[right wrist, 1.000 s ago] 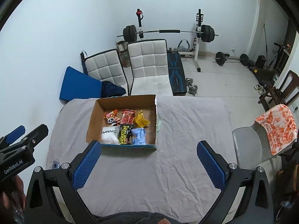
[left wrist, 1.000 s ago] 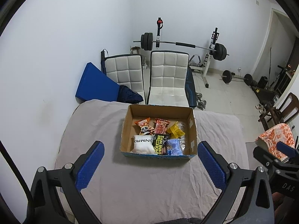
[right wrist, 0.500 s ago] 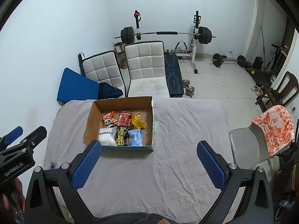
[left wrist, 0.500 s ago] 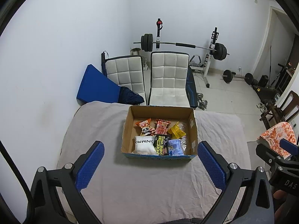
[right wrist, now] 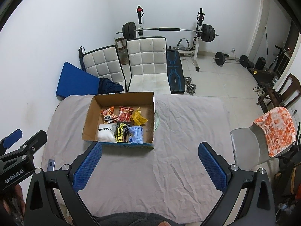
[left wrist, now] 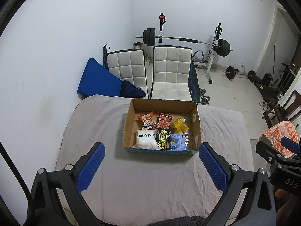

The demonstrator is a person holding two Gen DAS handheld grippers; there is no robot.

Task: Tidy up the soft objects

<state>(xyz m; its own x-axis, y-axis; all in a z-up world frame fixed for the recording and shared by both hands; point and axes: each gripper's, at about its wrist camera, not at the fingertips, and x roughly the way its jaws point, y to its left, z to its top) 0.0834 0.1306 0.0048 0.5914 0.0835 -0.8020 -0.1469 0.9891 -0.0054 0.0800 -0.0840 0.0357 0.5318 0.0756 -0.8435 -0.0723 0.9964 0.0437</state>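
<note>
From the left wrist view, the left gripper [left wrist: 151, 166] hangs above the near edge of the table [left wrist: 150, 186] with its jaws spread wide and nothing between them; the pads [left wrist: 90, 166] are blue, dimpled rubber on black frames. The table is covered by a wrinkled grey-pink cloth. Toward the far edge, a little right of centre, sits one open cardboard box [left wrist: 128, 126], matte brown, rectangular, with a blue printed strip along its near wall. Inside lie soft packets: one white sock pack [left wrist: 145, 139] at the near left, one black-and-yellow wipes pouch [left wrist: 163, 139], one pale blue packet [left wrist: 176, 141], one yellow packet [left wrist: 178, 125], one red snack bag [left wrist: 164, 121], one orange panda bag [left wrist: 147, 120] and some clear crinkled plastic [left wrist: 187, 135] against the right wall. Compared with a second ago, the box sits slightly higher in the view and the far floor shows more, so the camera has risen a little. Two white quilted chairs [left wrist: 170, 71] stand past the far edge.

From the right wrist view, the right gripper [right wrist: 150, 166] is likewise spread wide and empty, over the near edge. The box [right wrist: 88, 120] lies left of centre; it appears further off than in the earlier picture. The left gripper [right wrist: 17, 141] shows at the left edge, and one grey chair [right wrist: 244, 146] draped with an orange floral cloth [right wrist: 274, 130] stands off the right edge.
</note>
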